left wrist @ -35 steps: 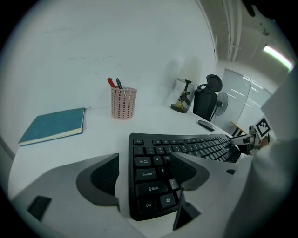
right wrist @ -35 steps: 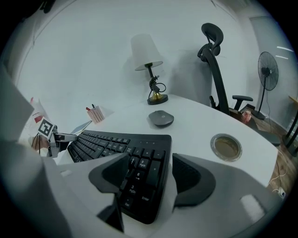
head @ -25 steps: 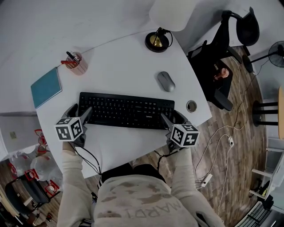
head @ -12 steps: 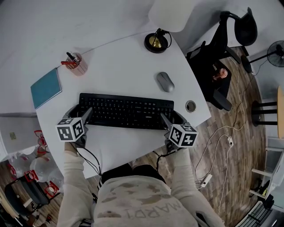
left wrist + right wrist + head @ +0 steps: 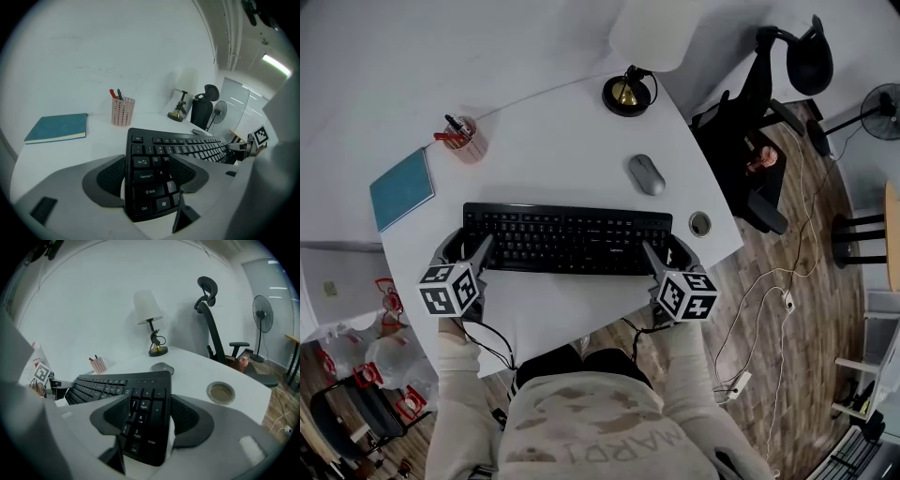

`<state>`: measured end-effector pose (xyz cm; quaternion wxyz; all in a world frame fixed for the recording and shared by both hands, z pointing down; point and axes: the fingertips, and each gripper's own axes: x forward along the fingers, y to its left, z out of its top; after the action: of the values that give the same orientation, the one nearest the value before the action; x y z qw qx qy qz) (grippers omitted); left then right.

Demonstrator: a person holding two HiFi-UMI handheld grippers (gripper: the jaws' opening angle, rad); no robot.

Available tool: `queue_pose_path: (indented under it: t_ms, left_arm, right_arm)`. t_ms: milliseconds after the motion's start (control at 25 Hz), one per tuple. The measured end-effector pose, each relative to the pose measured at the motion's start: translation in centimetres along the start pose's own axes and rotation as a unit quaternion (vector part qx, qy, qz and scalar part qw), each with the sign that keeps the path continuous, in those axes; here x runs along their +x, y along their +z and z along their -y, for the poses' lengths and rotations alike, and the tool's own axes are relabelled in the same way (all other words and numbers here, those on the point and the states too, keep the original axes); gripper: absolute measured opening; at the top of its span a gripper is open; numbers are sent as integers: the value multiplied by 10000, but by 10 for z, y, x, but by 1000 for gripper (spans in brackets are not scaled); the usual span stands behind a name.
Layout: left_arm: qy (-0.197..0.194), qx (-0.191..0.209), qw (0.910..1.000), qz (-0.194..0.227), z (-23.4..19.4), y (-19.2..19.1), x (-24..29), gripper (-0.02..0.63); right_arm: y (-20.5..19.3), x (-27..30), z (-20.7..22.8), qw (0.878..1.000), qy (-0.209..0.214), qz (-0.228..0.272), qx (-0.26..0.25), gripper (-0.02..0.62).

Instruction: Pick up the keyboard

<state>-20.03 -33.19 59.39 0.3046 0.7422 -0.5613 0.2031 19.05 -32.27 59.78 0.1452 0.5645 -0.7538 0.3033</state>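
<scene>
Light: bright, even indoor light; a ceiling strip lamp (image 5: pixel 275 65) glows at upper right in the left gripper view.
Glare: the white desk (image 5: pixel 562 141) is nearly washed out.
Distortion: fisheye bending; black corners ring both gripper views.
Focus: keyboard (image 5: pixel 145 176) legends readable close up.

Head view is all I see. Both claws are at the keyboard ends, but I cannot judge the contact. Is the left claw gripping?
Observer: Yes. The left claw has just been closing, and the keyboard has its left end pinched between the jaws.
Operator: Where does the inner jaw press?
Observer: On the keys, just right of A and Z.
Operator: And the right claw?
Observer: The right claw clamps the number-pad end, one jaw on the keys, one at the edge.
</scene>
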Motion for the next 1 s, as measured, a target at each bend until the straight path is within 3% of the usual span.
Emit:
queue_pose_path:
  t_ms: [280,1000]
  left_arm:
    - [46,226,9983,534,14,21,-32,302]
    - [-21,324,9881,1506,41,62,-110,302]
  right_arm:
    - [18,-27,-9,9992,-2,388,-85,284]
    - [80,-104,-41,9858,65,1528,-696,284]
